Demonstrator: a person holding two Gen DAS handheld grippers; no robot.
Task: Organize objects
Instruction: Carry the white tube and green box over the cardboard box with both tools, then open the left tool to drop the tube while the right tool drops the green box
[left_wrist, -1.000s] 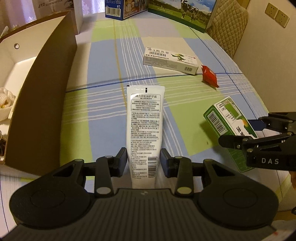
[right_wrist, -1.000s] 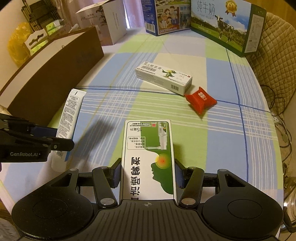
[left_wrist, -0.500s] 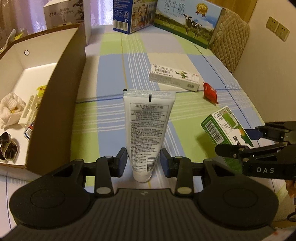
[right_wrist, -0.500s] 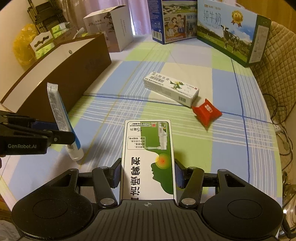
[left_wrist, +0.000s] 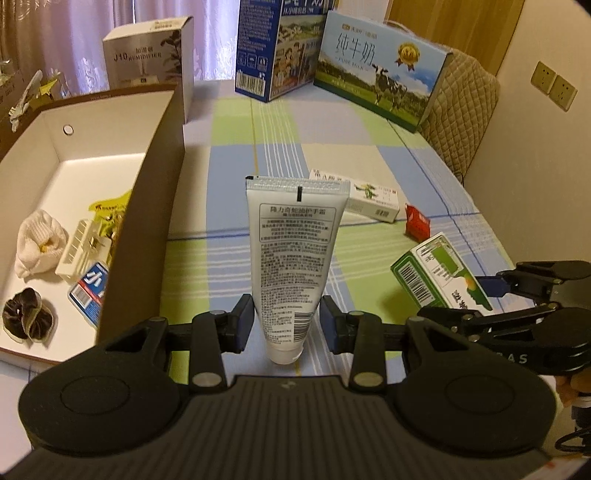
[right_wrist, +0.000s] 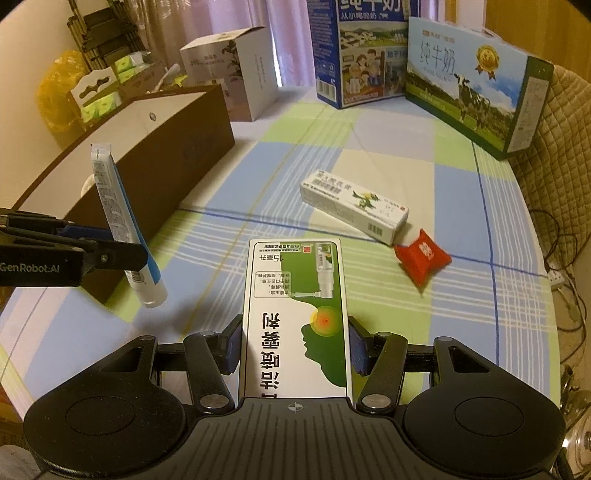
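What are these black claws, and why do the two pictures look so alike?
No robot here: a person holds a two-finger gripper in each hand, each with a camera looking along its fingers. One picture is from the left gripper, which is shut on a white tube. The other is from the right gripper, shut on a green box. Each view also catches the other gripper at its edge. On the checked tablecloth lie a long white carton and a red packet. The brown bin already holds small things.

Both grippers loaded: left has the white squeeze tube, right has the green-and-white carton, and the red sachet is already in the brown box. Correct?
Not quite. The red sachet is on the checked tablecloth beside the long white carton, not in the brown box; the right wrist view shows it. The left gripper does hold the white squeeze tube, and the right gripper the green-and-white carton.
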